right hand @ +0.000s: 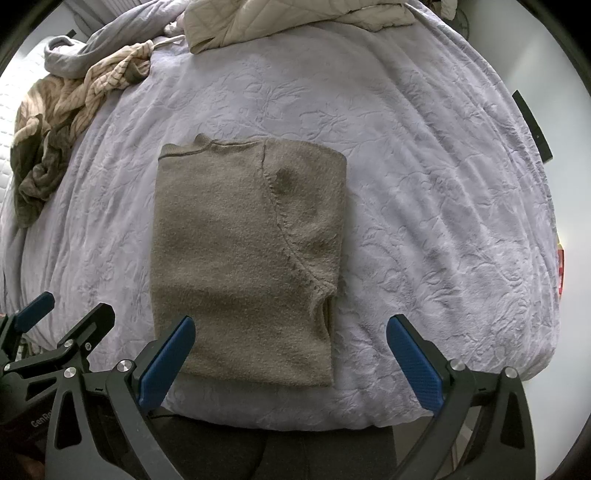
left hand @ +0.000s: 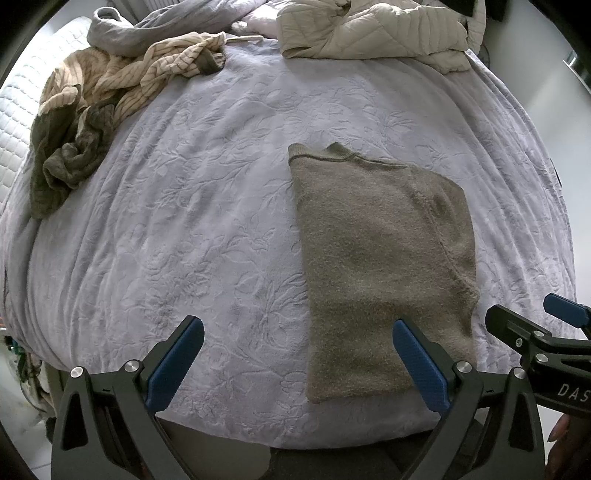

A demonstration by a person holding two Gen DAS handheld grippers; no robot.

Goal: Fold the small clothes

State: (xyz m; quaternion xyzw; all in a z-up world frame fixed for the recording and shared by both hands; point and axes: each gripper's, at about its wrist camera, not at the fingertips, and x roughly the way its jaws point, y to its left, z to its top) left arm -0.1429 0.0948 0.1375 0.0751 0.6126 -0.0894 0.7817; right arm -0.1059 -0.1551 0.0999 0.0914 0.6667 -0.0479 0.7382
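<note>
folded sweater lies flat on the bed, both claws spread above it

while the pale lilac bedspread with an embossed leaf pattern [right hand: 424, 177] fills nearly all of both views, its far corners run out of the fisheye circle and its near edge drops away out of sight. a cream quilted jacket [left hand: 369, 29] lies bunched at the far end, cut off by the top of the picture. beside it a grey hooded garment [left hand: 122, 26] is partly buried under a crumpled heap of beige striped and olive clothes [left hand: 85, 110] at the far left; how many pieces are in that heap is hard to make out.

the taupe knitted sweater, folded into a tall rectangle [right hand: 243, 258], rests flat near the front edge of the bed, neckline pointing away, a darker blotch near its upper right.

the right gripper [right hand: 290, 356] hangs just above the sweater's near hem, blue pads wide apart and holding nothing. the left gripper [left hand: 297, 360] hovers to the sweater's left, its jaws likewise spread and empty, one pad overlapping the knit's lower corner in view.
</note>
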